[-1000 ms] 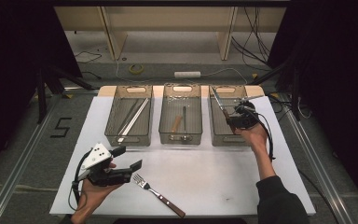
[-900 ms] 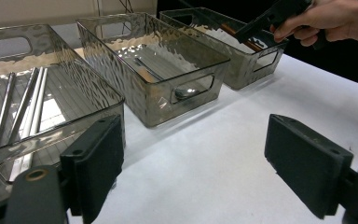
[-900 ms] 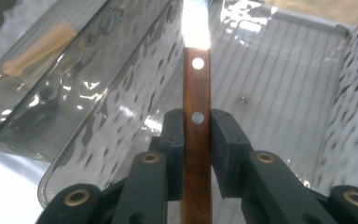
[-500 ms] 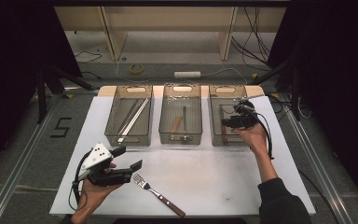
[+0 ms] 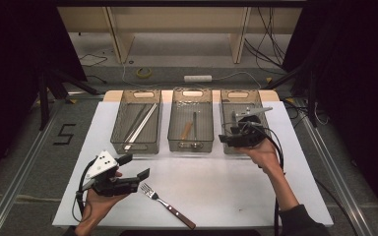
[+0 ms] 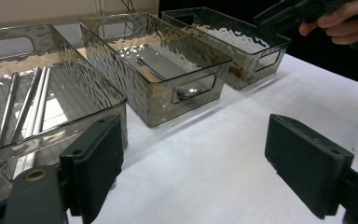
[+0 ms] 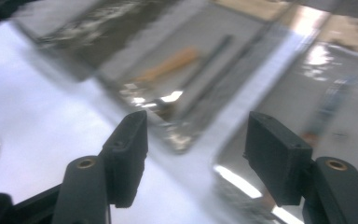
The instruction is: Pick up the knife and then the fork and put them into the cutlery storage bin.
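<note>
Fork [image 5: 168, 206] flat on white mat, tines toward far-left, handle near-right, both tools spread wide, empty.

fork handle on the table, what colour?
Dark reddish-brown handle, silver tines; the fork shows best in the high view, beside the left gripper.

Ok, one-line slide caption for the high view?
Right gripper open over the right bin; left gripper open beside the fork.
</note>
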`<state>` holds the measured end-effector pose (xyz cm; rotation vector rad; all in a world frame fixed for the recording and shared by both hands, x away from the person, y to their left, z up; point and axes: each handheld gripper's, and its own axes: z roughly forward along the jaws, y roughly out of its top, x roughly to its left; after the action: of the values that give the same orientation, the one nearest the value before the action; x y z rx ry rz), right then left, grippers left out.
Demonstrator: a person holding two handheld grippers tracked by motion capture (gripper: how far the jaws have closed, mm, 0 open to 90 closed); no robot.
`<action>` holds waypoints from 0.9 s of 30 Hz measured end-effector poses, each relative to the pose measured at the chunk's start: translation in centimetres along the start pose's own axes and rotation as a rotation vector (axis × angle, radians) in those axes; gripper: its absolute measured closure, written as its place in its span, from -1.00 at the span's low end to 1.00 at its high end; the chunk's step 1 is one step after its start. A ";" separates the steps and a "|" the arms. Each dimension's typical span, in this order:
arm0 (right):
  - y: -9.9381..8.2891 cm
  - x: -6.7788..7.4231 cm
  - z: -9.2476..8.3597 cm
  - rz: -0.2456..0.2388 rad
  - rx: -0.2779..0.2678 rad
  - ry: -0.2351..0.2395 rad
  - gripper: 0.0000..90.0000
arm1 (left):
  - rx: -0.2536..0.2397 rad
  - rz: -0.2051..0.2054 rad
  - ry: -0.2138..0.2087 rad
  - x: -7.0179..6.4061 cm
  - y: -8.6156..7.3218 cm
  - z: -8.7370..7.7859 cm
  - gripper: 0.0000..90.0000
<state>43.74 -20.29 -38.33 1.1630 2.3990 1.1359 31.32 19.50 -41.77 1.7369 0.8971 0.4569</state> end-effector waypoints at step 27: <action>-6.6 12.0 1.2 -0.228 0.016 0.280 0.37 | -0.001 0.002 0.001 0.0 0.0 0.0 -0.58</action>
<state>32.84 -13.10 -42.65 0.7497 2.6671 1.2757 31.29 19.48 -41.76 1.7370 0.8965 0.4596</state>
